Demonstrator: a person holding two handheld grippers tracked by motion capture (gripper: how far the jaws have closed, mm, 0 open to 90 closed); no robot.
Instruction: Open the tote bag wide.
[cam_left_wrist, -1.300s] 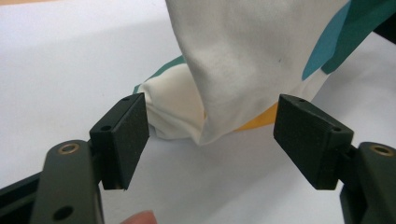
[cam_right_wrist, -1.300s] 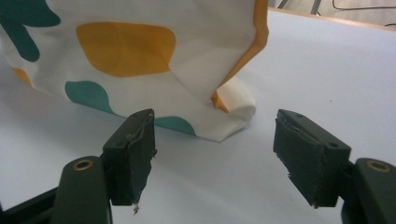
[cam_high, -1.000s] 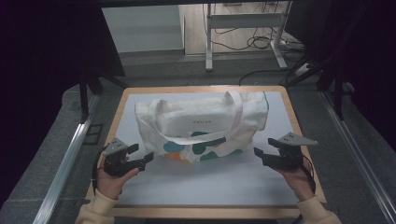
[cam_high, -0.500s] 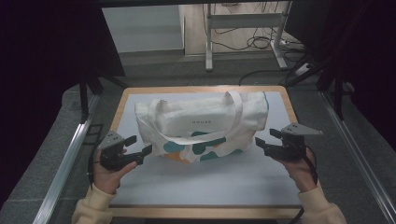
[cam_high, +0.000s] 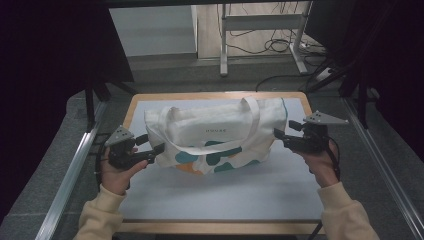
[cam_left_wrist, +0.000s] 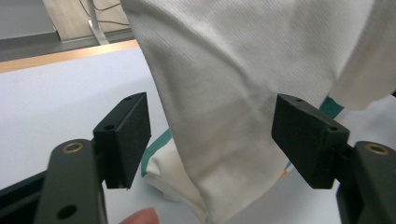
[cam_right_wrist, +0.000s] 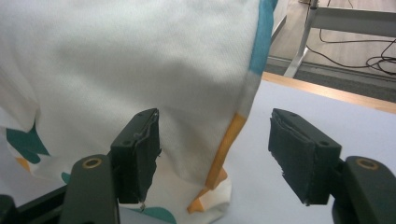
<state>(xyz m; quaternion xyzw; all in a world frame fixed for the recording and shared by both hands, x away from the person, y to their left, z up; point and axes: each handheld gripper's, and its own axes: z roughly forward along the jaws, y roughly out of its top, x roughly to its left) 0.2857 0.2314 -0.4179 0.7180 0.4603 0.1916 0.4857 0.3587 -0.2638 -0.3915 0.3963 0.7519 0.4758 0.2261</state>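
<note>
Cream tote bag (cam_high: 217, 137) lies on its side mid-counter (cam_high: 250, 195), on the pale mat w/ wood rim. Teal and orange blobs on the lower front panel, small printed wording on the upper part, one handle (cam_high: 254, 117) arching over the top toward the far edge.

L claw (cam_high: 159, 149) at the bag's left end, held by person's left hand (cam_high: 116, 172), cream sleeve. Jaws spread, have just been closing a little. In the left gripper view the bag's cloth (cam_left_wrist: 243, 88) hangs between the two black pads (cam_left_wrist: 125, 135), but gap visible on both sides; pads not pressing. So: released, nothing grasped. A fingertip shows at the bottom edge of that view.

R claw (cam_high: 278, 135) at the bag's right end, in the right hand (cam_high: 322, 162). Jaws likewise apart and just been narrowing. Right gripper view: bag's side seam w/ teal-then-orange trim (cam_right_wrist: 233, 130) runs down between the pads; left pad sits close against the cloth, can't tell if touching; right pad well clear over bare mat. Not clenched on anything.

Grey three-cornered plate (cam_high: 325, 118) on top of R claw, another on L claw. Beyond the counter: metal frame legs (cam_high: 224, 45) and loose cables (cam_high: 280, 42) on the floor.
</note>
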